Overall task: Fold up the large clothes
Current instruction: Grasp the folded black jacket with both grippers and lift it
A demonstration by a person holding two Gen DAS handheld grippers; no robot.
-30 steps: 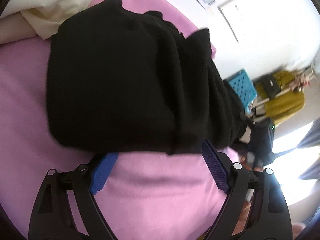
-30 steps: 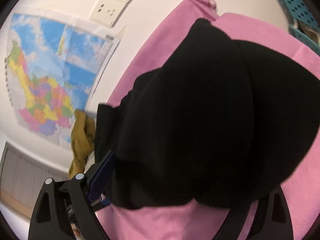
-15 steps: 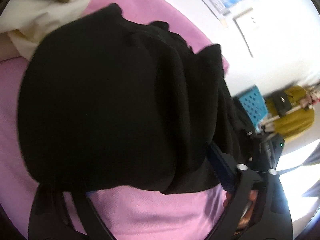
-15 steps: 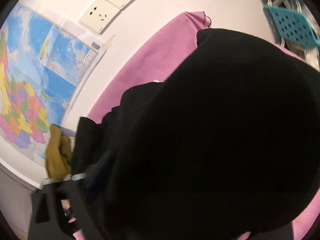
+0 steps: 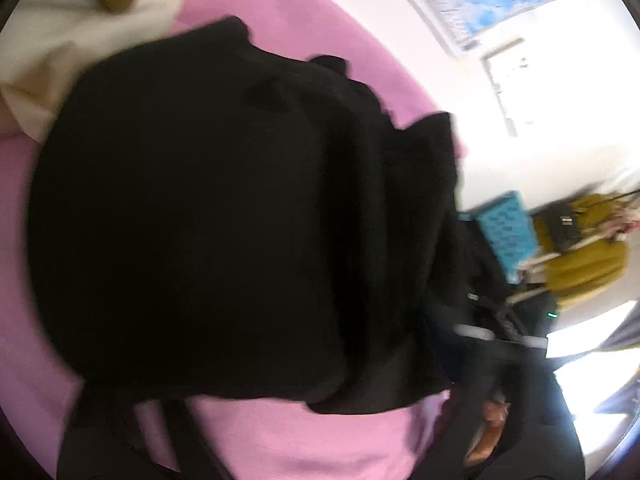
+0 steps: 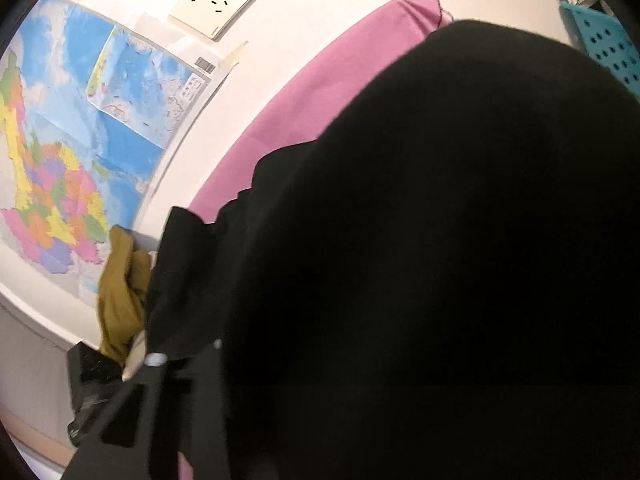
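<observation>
Both jaws are closing around the near hem of the black garment (image 5: 224, 220) on the pink sheet (image 5: 304, 444); a second ago they stood wide before it. Cloth hides both grippers' pads, so whether they pinch it I cannot tell.

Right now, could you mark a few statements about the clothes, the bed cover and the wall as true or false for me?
1. The black garment lies on a pink cover. True.
2. A green cover is spread under the garment. False: the cover is pink.
3. A coloured map hangs on the wall beside a wall socket. True.
4. The crate in the background is red. False: it is blue with holes.
5. A mustard-yellow cloth lies past the black garment, near the wall. True.
6. The black garment is spread out flat in a single layer. False: it is folded into a thick bundle.
</observation>
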